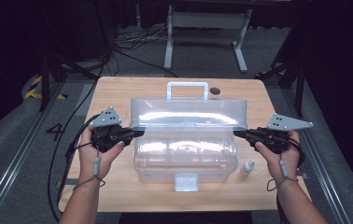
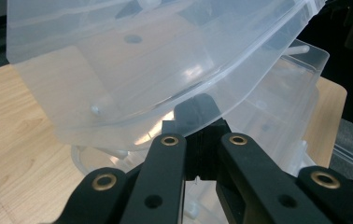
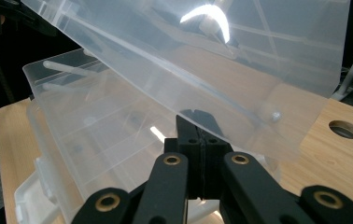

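- Lid of the clear plastic box is the thing in hand: it stands half raised over the box, which sits mid-bench, hinged along the far side with its handle pointing away from the person.
- Left hand-held gripper has its jaws pressed together with nothing visibly between them, the tips tucked under the lid's left end.
- Right hand-held gripper is likewise closed on itself, tips under the lid's right end.
- Both seem to prop the lid from below rather than pinch it, so it can slide off the tips.
- To do this well, I judge both ends should rise at the same pace; uneven lifting would twist the thin plastic.
- Keep the tips well under the rim, following the hinge's arc back and up.
- Mind the small dropper bottle on the bench near the box's right front corner; a shifting box could topple it.
- Front latch hangs free, so nothing there holds the lid.
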Demonstrator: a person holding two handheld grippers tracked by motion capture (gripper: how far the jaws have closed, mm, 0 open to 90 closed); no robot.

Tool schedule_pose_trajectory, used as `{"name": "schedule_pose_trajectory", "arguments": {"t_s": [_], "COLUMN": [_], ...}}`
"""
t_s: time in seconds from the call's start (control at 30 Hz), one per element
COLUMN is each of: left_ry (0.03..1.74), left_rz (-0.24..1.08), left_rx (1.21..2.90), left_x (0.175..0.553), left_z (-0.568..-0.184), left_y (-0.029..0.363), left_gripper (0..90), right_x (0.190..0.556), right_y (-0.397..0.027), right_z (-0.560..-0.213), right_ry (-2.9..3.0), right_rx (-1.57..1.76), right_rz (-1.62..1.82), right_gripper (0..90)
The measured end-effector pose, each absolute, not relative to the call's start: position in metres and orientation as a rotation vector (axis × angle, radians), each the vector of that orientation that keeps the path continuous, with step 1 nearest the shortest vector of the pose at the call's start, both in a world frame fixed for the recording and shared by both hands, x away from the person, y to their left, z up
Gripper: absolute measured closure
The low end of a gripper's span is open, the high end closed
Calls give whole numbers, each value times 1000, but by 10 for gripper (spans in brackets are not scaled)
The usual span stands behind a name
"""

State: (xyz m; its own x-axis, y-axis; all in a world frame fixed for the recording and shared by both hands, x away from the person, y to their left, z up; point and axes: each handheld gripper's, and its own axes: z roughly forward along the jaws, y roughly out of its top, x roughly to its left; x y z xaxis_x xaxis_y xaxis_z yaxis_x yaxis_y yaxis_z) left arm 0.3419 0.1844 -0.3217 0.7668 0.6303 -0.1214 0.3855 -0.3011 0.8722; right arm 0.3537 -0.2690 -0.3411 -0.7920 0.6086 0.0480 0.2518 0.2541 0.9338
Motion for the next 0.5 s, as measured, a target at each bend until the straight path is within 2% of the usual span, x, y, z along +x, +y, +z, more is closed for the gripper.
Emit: {"name": "schedule_pose_trajectory", "arguments": {"t_s": [0.5], "left_ry": [785], "left_rz": [329], "left_rx": [1921], "left_x": [352], "left_z": [-313], "left_y": [184], "left_gripper": [900], "right_x": [367], "right_y": [-265], "right_z": [-333], "right_ry": [2175], "right_rx": [794], "right_rz": [1551], "right_gripper": [900]}}
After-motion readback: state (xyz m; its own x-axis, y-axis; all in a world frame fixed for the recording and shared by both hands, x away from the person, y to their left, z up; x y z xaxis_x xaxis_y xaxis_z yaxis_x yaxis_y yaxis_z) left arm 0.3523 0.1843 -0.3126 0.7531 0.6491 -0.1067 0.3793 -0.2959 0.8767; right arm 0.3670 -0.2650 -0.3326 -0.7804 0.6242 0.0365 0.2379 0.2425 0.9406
